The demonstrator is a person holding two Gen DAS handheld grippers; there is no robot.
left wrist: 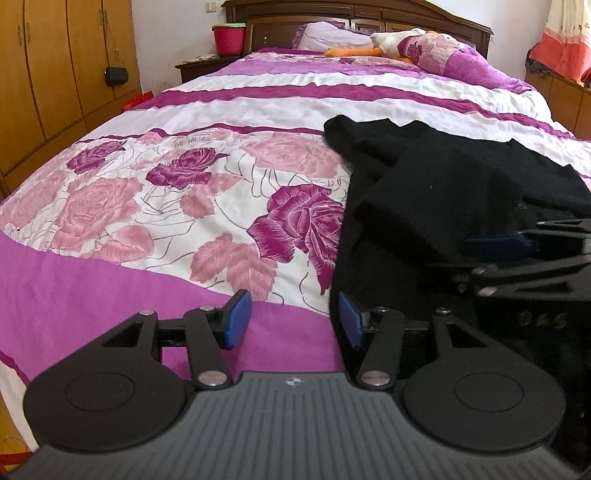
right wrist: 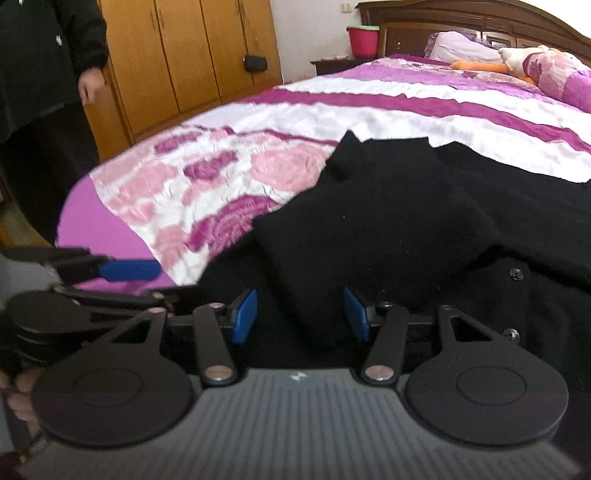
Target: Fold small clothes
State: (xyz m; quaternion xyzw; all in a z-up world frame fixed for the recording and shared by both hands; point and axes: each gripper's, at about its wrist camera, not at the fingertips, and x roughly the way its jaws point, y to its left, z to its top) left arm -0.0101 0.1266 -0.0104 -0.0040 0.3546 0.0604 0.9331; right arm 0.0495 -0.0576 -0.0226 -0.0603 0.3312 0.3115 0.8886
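A black knit garment (left wrist: 443, 177) with small buttons lies on the right of the flowered purple bedspread (left wrist: 166, 192), one flap folded across its body. My left gripper (left wrist: 293, 319) is open over bare purple cover, its right pad at the garment's left edge. In the right wrist view the garment (right wrist: 388, 206) fills the middle. My right gripper (right wrist: 301, 315) stands open low over it, with the tip of the folded flap between the pads. I cannot see the pads pressing on it. The two grippers are close together: the right gripper (left wrist: 491, 258) shows at the left view's edge and the left gripper (right wrist: 155, 282) beside the right one.
A person in black stands at the bed's left side, hand (right wrist: 90, 83) hanging by the wooden wardrobe (right wrist: 192, 55). A small black bag (left wrist: 116, 75) hangs on it. At the head are a pillow (left wrist: 332, 35), a plush duck (left wrist: 391, 42), a red bucket (left wrist: 229, 38) on a nightstand.
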